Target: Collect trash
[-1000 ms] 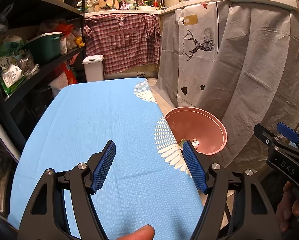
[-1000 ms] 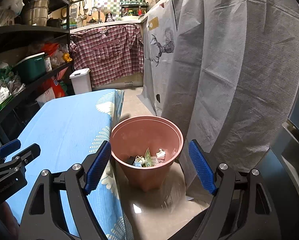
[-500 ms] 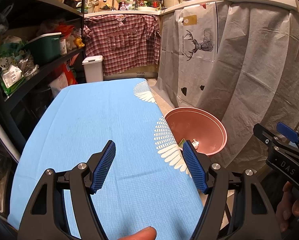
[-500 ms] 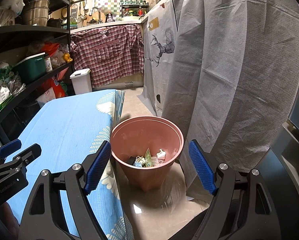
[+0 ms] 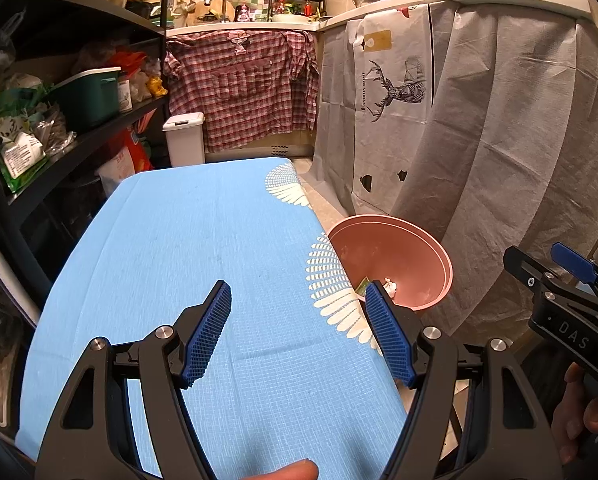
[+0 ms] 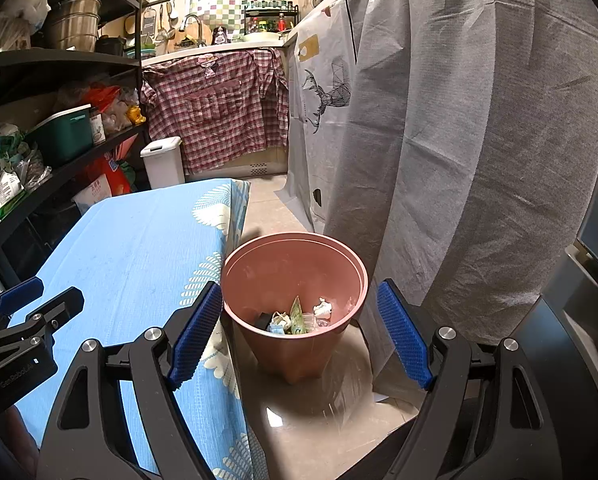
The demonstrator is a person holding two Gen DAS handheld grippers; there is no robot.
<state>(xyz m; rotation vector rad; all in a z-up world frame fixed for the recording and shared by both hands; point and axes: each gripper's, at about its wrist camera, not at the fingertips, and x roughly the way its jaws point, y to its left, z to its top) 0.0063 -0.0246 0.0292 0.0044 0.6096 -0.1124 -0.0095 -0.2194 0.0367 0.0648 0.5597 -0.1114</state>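
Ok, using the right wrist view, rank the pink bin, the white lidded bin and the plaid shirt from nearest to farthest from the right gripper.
1. Pink bin, on the floor just ahead of the right gripper, trash inside.
2. White lidded bin, farther back on the left, beyond the blue table.
3. Plaid shirt, hanging at the far counter.

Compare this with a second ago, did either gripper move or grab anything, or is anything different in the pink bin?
Nothing has visibly changed. The left gripper stays open over the blue tablecloth, holding nothing. The right gripper stays open and empty above the pink bin on the floor. The scraps of trash lie in the bin's bottom as before.
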